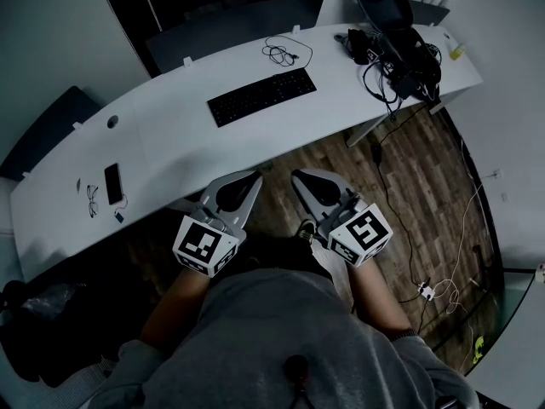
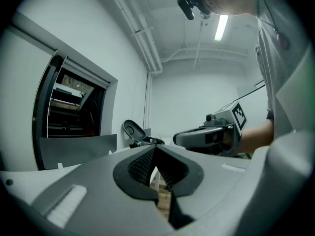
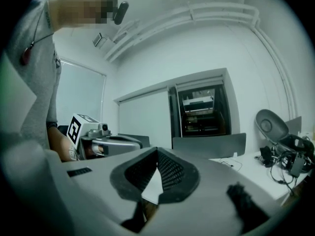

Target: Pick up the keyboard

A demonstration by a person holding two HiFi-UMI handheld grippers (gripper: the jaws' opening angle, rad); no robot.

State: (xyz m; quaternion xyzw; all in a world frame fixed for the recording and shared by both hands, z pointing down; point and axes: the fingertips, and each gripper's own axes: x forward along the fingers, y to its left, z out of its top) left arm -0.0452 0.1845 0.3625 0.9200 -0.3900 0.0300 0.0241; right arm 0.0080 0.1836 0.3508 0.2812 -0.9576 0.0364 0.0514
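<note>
A person is holding two tongs level, side by side at the waist, the left gripper [image 1: 255,175] and right gripper [image 1: 298,175] both closed and empty, short of the white desk [image 1: 170,139]. One phone [image 1: 113,183] is lying near its front edge, and one black keyboard [image 1: 261,96] is resting farther back at mid-desk.
</note>
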